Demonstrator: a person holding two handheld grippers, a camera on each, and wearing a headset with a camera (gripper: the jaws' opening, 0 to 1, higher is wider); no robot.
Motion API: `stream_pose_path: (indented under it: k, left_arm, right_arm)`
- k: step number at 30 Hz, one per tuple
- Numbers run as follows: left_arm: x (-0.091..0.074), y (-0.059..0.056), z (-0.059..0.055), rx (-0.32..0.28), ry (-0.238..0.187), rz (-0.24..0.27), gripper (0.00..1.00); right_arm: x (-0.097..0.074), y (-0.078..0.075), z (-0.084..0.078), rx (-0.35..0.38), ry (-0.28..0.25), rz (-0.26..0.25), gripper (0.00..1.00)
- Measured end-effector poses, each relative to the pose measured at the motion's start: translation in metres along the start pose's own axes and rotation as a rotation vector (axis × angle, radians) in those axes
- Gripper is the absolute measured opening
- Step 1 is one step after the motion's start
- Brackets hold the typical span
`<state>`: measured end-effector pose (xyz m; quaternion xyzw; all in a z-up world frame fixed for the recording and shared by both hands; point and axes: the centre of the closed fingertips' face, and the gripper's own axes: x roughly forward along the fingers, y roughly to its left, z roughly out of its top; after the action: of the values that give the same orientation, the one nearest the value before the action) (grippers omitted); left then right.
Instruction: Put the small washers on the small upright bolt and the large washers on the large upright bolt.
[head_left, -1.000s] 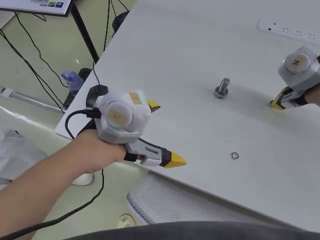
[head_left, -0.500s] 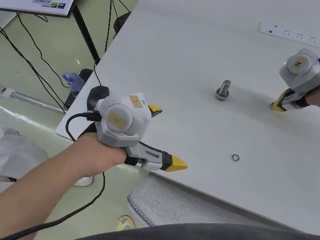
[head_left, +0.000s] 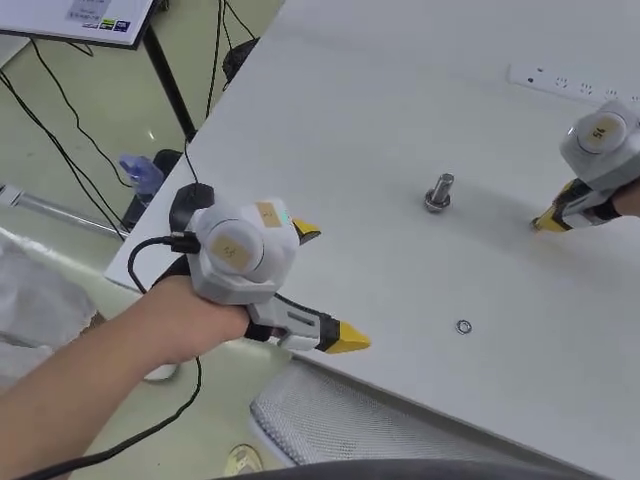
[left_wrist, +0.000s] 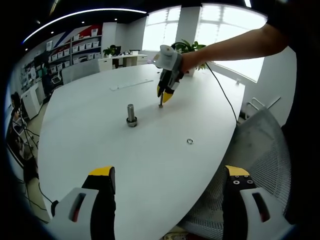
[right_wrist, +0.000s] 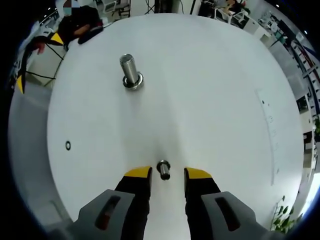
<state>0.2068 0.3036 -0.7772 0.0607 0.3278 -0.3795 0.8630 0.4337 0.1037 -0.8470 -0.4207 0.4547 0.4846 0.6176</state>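
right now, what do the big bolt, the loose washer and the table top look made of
Big bolt: probably steel; grey, with bright glints on its shaft. Loose washer: likely metal too; a thin silvery ring, too small to be sure. Table top: smooth matt white, perhaps laminate; its core is hidden.

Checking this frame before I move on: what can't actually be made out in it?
- Right gripper view: whether a washer already sits on the small bolt is too small to tell.
- Head view: that bolt is hidden behind the right gripper.
- Head view: the count of washers at the base of the large bolt is too small to read.
- Head view: the loose washer is too tiny to class as small or large.
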Motion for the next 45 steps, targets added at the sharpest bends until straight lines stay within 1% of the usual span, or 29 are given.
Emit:
stream_pose_path:
  k: [3,7,10,12,15,17,25,27,30,33,35,36,37,40,43,45]
  left_arm:
    - [0.0,-0.001,-0.001,0.004,0.004,0.0,0.89]
    - [-0.001,-0.001,0.003,0.011,-0.003,-0.001,0.89]
    - [0.0,0.0,0.008,0.014,-0.014,0.003,0.89]
    - [0.001,-0.001,0.009,0.019,-0.016,0.002,0.89]
    - [0.001,0.001,0.008,0.058,0.004,0.012,0.91]
    - [0.0,0.001,0.009,0.055,0.002,0.011,0.91]
    - [-0.004,0.002,0.013,0.035,-0.026,0.02,0.9]
    - [-0.004,0.001,0.013,0.035,-0.028,0.021,0.91]
    - [-0.005,-0.001,0.014,0.048,-0.025,0.022,0.92]
    - [-0.006,-0.002,0.018,0.046,-0.04,0.024,0.93]
    - [-0.006,-0.004,0.019,0.05,-0.044,0.024,0.94]
    - [-0.006,-0.004,0.02,0.053,-0.046,0.024,0.94]
    - [-0.006,-0.004,0.02,0.053,-0.047,0.024,0.95]
    - [-0.005,-0.007,0.022,0.059,-0.052,0.021,0.96]
    - [-0.003,-0.009,0.022,0.066,-0.045,0.015,0.97]
    - [-0.002,-0.009,0.022,0.071,-0.044,0.014,0.97]
  right_arm:
    - [-0.007,0.0,0.007,-0.006,-0.008,-0.006,0.27]
    - [-0.014,0.006,0.016,-0.026,-0.021,0.0,0.28]
    - [-0.019,0.014,0.023,-0.054,-0.028,0.013,0.29]
    - [-0.021,0.018,0.027,-0.077,-0.029,0.011,0.3]
    - [-0.027,0.026,0.033,-0.096,-0.037,0.013,0.3]
    - [-0.03,0.03,0.036,-0.108,-0.042,0.014,0.3]
    - [-0.04,0.05,0.041,-0.137,-0.054,0.033,0.31]
    - [-0.039,0.051,0.041,-0.143,-0.052,0.037,0.32]
    - [-0.042,0.061,0.04,-0.162,-0.054,0.049,0.34]
    - [-0.046,0.074,0.043,-0.161,-0.074,0.064,0.36]
    - [-0.043,0.075,0.042,-0.159,-0.08,0.072,0.37]
    - [-0.044,0.08,0.041,-0.162,-0.083,0.073,0.37]
    - [-0.044,0.082,0.041,-0.162,-0.085,0.074,0.38]
    - [-0.047,0.098,0.04,-0.161,-0.093,0.082,0.38]
    - [-0.047,0.115,0.037,-0.164,-0.099,0.094,0.38]
    - [-0.047,0.124,0.035,-0.169,-0.1,0.097,0.38]
